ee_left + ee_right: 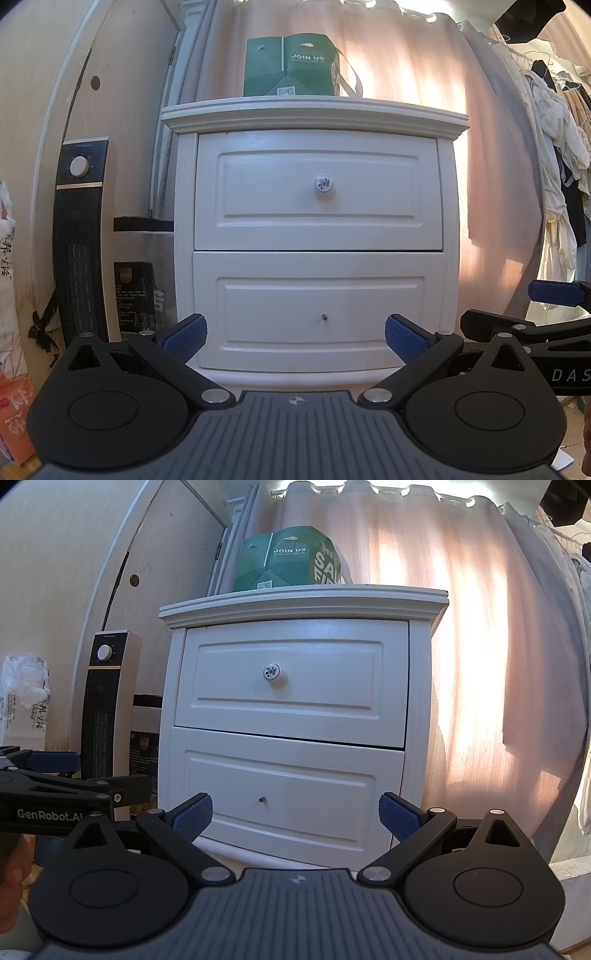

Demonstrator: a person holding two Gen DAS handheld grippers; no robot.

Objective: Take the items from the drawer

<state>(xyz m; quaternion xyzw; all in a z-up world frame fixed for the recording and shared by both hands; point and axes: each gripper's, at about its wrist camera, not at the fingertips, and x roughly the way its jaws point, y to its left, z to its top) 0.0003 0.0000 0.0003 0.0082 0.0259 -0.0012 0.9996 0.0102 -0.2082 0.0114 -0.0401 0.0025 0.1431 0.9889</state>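
A white two-drawer nightstand stands ahead in both views. The upper drawer is closed and carries a round flowered knob. The lower drawer is closed too, with only a small dark peg where a knob would sit. My left gripper hangs open in front of the lower drawer, a short way off it. My right gripper is open as well, level with the same drawer. Nothing lies between either pair of blue pads.
A green paper bag sits on the nightstand top. A black tower heater stands to the left against a pale wardrobe door. A pink curtain hangs behind. Clothes hang at the right. Printed bags sit at the far left.
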